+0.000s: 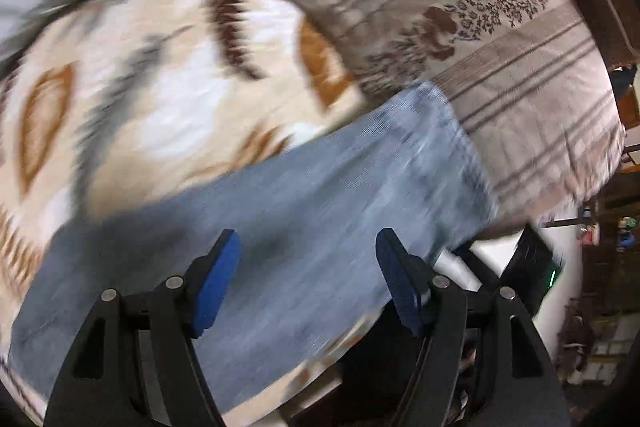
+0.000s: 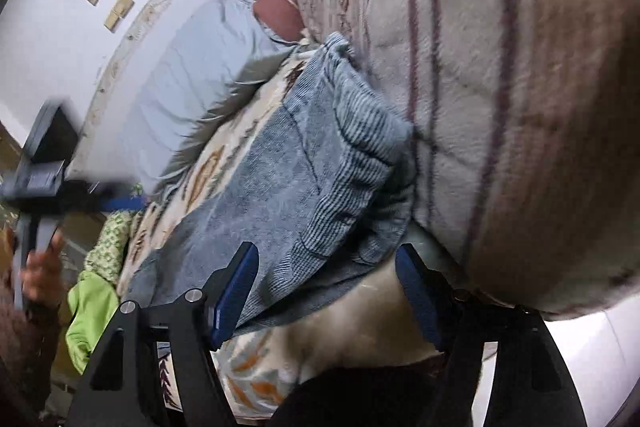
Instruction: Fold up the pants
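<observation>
Bedding fills most of what I see: a cream bedspread point(image 1: 168, 67) printed with orange leaf shapes, brown feathered marks and grey strokes, and against it a thick quilted comforter point(image 1: 500, 39) in beige and white, striped with thin dark lines and a brown floral band. Through the right wrist camera that comforter point(image 2: 500, 87) bulges like a soft, rounded roll, and a pale blue pillow point(image 2: 192, 75) lies against a white wall point(image 2: 48, 47) beyond. Lying flat on the bedspread are the pants point(image 1: 320, 195), a faded blue fabric; my left view is smeared, so their weave is lost there, but the right view shows the pants point(image 2: 304, 163) clearly ribbed like corduroy, with a stitched seam and a bunched, rumpled end pressed against the comforter. My left gripper point(image 1: 308, 267) has its black fingers and blue pads well apart, with the pants spread beneath and between them and nothing pinched that I can see. My right gripper point(image 2: 326, 287) is likewise spread wide: the near edge of the pants lies between its pads, the left-side pad just beside the fabric, the other apart from it over bare cream bedspread point(image 2: 352, 315). At the left edge of that view a hand point(image 2: 40, 267) grips the handle of the other tool.
</observation>
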The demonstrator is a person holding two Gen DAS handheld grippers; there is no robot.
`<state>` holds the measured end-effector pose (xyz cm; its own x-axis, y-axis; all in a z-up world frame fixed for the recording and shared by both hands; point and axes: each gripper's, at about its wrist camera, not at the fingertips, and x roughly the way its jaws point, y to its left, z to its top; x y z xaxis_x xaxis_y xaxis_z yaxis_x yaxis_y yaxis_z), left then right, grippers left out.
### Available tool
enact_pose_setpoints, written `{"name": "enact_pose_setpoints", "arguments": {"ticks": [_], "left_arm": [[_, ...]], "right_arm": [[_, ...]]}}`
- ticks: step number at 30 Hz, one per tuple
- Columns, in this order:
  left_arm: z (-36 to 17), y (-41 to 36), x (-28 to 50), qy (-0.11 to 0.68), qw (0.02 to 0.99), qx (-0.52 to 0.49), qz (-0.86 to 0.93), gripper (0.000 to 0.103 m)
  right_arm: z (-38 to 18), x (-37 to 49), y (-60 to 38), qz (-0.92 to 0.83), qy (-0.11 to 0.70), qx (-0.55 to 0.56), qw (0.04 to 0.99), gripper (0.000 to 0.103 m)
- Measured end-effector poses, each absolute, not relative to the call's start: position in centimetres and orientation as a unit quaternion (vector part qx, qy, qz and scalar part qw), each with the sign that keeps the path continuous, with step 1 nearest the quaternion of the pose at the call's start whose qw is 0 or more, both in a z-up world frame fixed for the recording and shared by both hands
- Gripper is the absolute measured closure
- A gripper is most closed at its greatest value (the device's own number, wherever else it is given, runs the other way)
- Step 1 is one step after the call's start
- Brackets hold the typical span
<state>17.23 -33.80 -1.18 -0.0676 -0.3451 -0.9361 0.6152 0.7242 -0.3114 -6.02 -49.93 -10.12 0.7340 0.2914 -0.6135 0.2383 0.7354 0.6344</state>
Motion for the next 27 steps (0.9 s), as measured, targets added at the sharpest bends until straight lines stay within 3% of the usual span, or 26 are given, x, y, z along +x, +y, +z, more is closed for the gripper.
{"name": "enact_pose_setpoints", "arguments": {"ticks": [10,19,22,27], "left_arm": [[-5.4,-46.0,21.5,0.674,0.6,0.104,-0.419,0.033],[-7.7,-48.6,22.4,0.66,0.549,0.155,-0.489,0.033],[-8.2,-48.9,22.6,0.653,0.531,0.167,-0.513,0.027],[-10.0,-49.4,21.7,0.651,0.492,0.19,-0.546,0.026]], "right_arm": [[-10.5,-6.1,-50.4,0.055,0.36,0.367,0.856,0.031],[-10.3,-5.2,-49.6,0.031,0.378,0.35,0.857,0.031],[-10.3,-5.0,-49.4,0.023,0.382,0.347,0.856,0.031],[-9.9,-4.1,-48.9,0.013,0.381,0.356,0.853,0.03]]}}
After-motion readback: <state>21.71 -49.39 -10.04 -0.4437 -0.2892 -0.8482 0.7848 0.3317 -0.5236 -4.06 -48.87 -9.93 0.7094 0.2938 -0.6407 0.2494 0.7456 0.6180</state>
